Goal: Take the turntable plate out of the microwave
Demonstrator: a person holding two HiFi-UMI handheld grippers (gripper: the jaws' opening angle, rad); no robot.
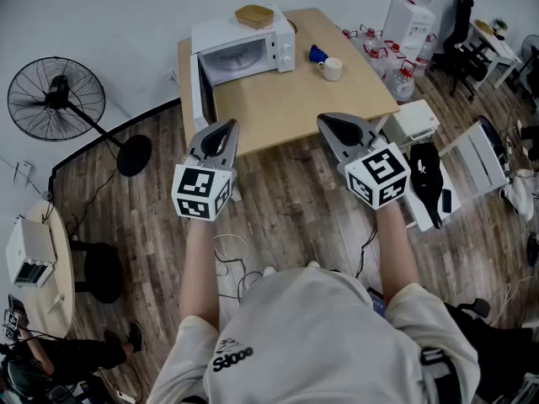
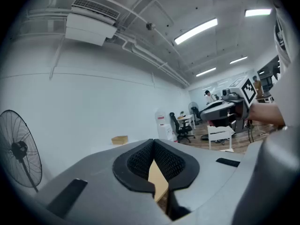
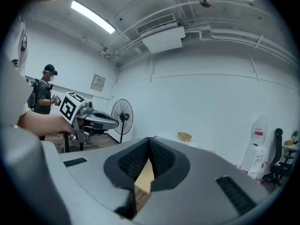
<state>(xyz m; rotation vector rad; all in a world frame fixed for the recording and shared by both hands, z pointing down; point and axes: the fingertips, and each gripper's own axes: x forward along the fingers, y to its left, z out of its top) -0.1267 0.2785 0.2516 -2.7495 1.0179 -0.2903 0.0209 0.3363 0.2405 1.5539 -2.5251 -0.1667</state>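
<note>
Well short of the desk's near edge, the left gripper (image 2: 153, 142) and the right gripper (image 3: 149, 138) are held out level, side by side. Each has its jaws pressed together on nothing, and only a sliver of desk top shows through the slit below the tips. Both hang over the wooden floor (image 1: 286, 200), so the reach has not begun.

Beyond them the desk (image 1: 312, 99) is mostly bare. The microwave (image 1: 244, 53) sits at its far left corner with its door (image 1: 205, 99) swung wide open to the left. The turntable plate should be lying in the cavity (image 1: 238, 60), but the opening is washed out bright and I cannot make the plate out from here. A shallow basket (image 1: 254, 15) rests on top of the oven. A white mug (image 1: 332, 69) and a small blue thing (image 1: 317, 54) stand to its right, near the far edge.

To do this well, I'd say the person should step in square to the opening and spread the jaws before they reach it. The right gripper looks to have the freer line, since the door hangs on the left. It should go in low and level, pinch the plate's front rim firmly, and lift just enough to clear the hub. Then the plate can be drawn straight out and kept flat. Glass would be slick in those pads, so the left gripper ought to steady the opposite rim once it clears the door frame. The landing spot should be on the bare desk, away from the mug.
</note>
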